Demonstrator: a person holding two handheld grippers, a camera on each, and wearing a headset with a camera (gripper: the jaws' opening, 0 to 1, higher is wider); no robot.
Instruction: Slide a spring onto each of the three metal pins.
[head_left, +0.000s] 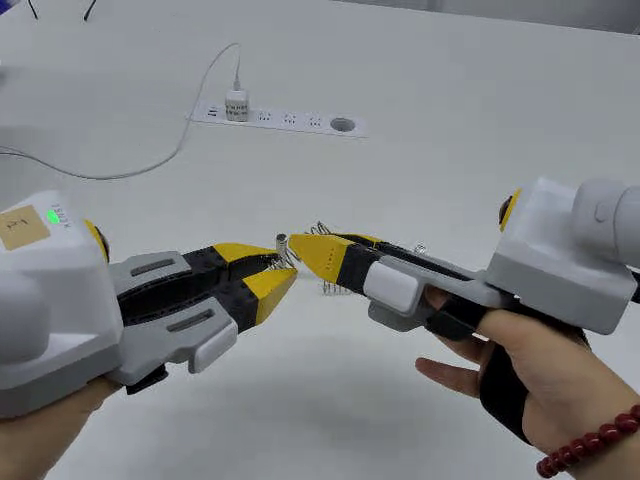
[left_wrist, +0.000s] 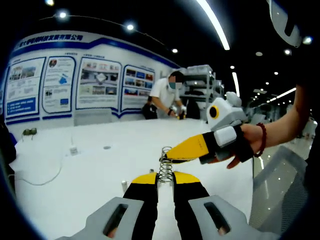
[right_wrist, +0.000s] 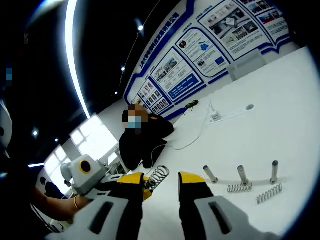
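Spring (left_wrist: 165, 164) pinched in left gripper (left_wrist: 166, 176); right gripper (right_wrist: 161, 176) jaws spread

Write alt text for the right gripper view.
A spring sits between the open jaws of the right hand-held gripper, held out by the left hand-held gripper. Beyond, three metal pins stand on a white table, two loose springs lying near them.
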